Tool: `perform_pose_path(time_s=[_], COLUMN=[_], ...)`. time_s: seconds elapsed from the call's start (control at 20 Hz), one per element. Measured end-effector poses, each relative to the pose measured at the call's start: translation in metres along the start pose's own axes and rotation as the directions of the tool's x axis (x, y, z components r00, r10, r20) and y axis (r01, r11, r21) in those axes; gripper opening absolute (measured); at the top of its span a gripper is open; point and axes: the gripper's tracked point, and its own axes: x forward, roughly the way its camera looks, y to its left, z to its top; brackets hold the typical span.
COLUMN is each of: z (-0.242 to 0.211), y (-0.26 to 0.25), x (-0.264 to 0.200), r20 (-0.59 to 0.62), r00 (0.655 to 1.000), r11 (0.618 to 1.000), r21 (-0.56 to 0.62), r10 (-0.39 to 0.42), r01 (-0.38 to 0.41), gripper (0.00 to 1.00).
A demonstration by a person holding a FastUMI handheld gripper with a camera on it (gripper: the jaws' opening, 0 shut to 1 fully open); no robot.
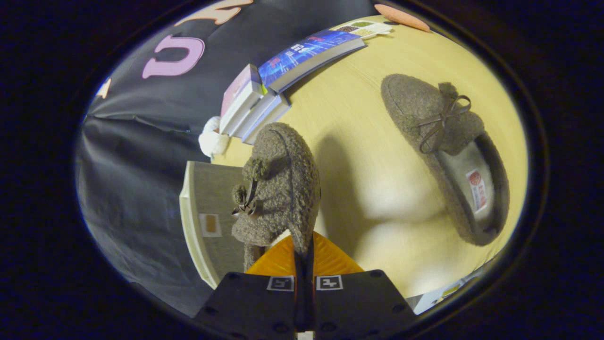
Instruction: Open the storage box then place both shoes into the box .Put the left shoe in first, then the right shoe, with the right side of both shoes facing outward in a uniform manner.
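Slipper (278, 189) is clamped by its heel rim in the closed tool (304, 257), lifted above the surface (358, 141) | soft, light, floppy | box (207, 222) left, second slipper (443, 156) right.

A stack of books (255, 106) lies on the pale wooden table (358, 141), at its edge by the black cloth wall (127, 165). One book with a blue cover (306, 54) leans across the stack's top. Just beyond that book lies a card of colour swatches (365, 27). A white fluffy thing (212, 139) sits beside the stack's near end.
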Motion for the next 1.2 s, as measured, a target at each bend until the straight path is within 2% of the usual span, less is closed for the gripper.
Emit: perform_pose_path(time_s=[0.35,0.6,0.9,1.2], z=[0.000,-0.022,-0.070,-0.106], y=[0.095,0.161,0.200,0.205], x=[-0.039,-0.038,0.019,0.076], r20=[0.027,-0.025,-0.136,-0.182], r00=[0.987,0.976,0.983,0.983], r11=[0.987,0.976,0.980,0.972], r21=[0.009,-0.036,-0.135,-0.233], r10=[0.161,0.216,0.126,-0.015], r01=[-0.162,-0.217,-0.144,-0.028], gripper=[0.03,0.03,0.03,0.03])
